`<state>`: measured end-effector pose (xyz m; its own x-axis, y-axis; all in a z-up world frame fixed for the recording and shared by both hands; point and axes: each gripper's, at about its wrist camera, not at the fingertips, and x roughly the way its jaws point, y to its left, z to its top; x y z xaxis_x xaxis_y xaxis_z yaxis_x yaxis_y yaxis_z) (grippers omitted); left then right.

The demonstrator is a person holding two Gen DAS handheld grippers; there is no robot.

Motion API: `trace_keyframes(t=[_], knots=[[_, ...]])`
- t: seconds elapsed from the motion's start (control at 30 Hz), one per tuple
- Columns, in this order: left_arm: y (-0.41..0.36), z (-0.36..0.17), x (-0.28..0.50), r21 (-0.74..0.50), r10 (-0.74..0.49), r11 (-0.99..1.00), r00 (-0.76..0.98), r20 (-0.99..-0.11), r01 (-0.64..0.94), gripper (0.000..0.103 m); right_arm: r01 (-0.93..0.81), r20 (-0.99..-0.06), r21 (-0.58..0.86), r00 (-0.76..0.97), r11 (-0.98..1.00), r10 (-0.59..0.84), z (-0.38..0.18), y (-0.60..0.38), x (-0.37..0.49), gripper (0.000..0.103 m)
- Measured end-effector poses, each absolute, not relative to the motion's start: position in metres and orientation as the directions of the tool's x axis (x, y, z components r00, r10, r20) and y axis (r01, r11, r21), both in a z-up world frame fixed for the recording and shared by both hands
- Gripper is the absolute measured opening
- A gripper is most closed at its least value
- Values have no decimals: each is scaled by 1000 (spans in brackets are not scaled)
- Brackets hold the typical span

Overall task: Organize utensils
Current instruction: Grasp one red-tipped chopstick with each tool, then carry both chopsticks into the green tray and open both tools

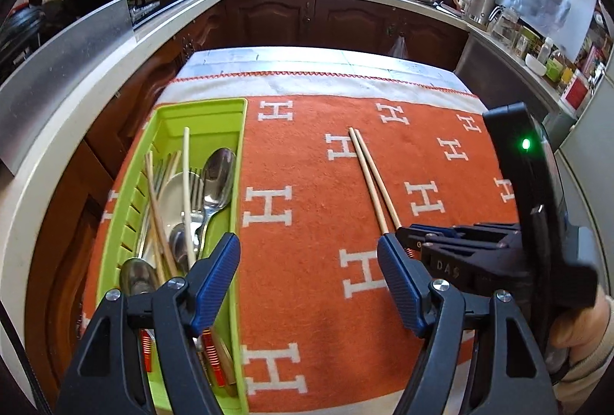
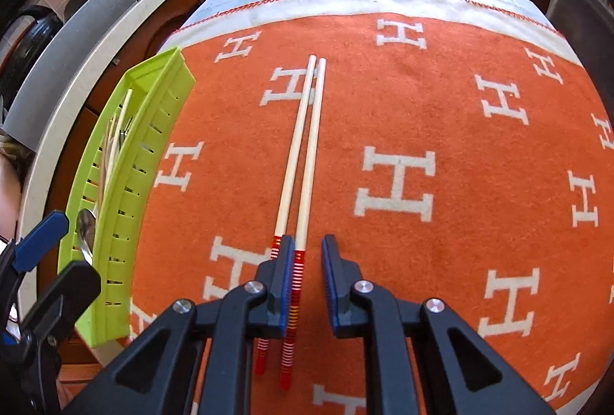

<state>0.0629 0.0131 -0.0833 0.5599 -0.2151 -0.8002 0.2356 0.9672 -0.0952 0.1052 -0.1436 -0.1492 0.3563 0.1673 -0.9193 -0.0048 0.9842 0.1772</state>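
Note:
A pair of pale chopsticks with red-striped ends lies side by side on the orange cloth. My right gripper is down over the striped ends, its jaws a narrow gap apart. One chopstick lies between the pads, against the left pad and clear of the right; the other lies just outside the left finger. In the left wrist view the chopsticks run up to my right gripper. My left gripper is wide open and holds nothing, straddling the right wall of the green tray.
The green tray at the cloth's left edge holds several spoons, forks and chopsticks. A white counter curves around the table on the left and far side, with dark cabinets below. A sleeved hand grips the right tool.

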Motion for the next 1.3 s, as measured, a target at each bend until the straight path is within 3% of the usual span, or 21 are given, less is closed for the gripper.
trace_keyframes(t=[0.03, 0.17, 0.57, 0.77, 0.83, 0.9, 0.93, 1.3], knots=[[12, -84, 65, -100, -219, 967, 555, -802, 236, 72, -13, -921, 149, 363, 989, 144, -150, -142, 106, 4], [3, -86, 74, -98, -223, 963, 541, -811, 250, 72, -48, -919, 126, 370, 991, 135, -150, -140, 107, 5], [-46, -138, 112, -129, -228, 957, 399, -888, 261, 72, 134, -877, 307, 424, 942, 225, -152, -211, 89, 5], [-73, -163, 109, 5, -114, 959, 402, -908, 284, 70, 131, -863, 358, 424, 924, 274, -154, -220, 78, 5], [-78, -162, 105, 6, -124, 955, 419, -899, 295, 59, 128, -863, 359, 423, 924, 277, -154, -221, 77, 5], [-81, -160, 102, 7, -136, 949, 428, -894, 315, 32, 128, -864, 359, 421, 924, 277, -154, -221, 76, 5], [-82, -159, 102, 4, -143, 946, 429, -892, 324, 5, 129, -865, 357, 420, 925, 275, -154, -221, 76, 5], [-48, -133, 93, -99, -227, 948, 423, -877, 303, 3, 155, -866, 389, 397, 908, 304, -146, -215, 66, 5]])
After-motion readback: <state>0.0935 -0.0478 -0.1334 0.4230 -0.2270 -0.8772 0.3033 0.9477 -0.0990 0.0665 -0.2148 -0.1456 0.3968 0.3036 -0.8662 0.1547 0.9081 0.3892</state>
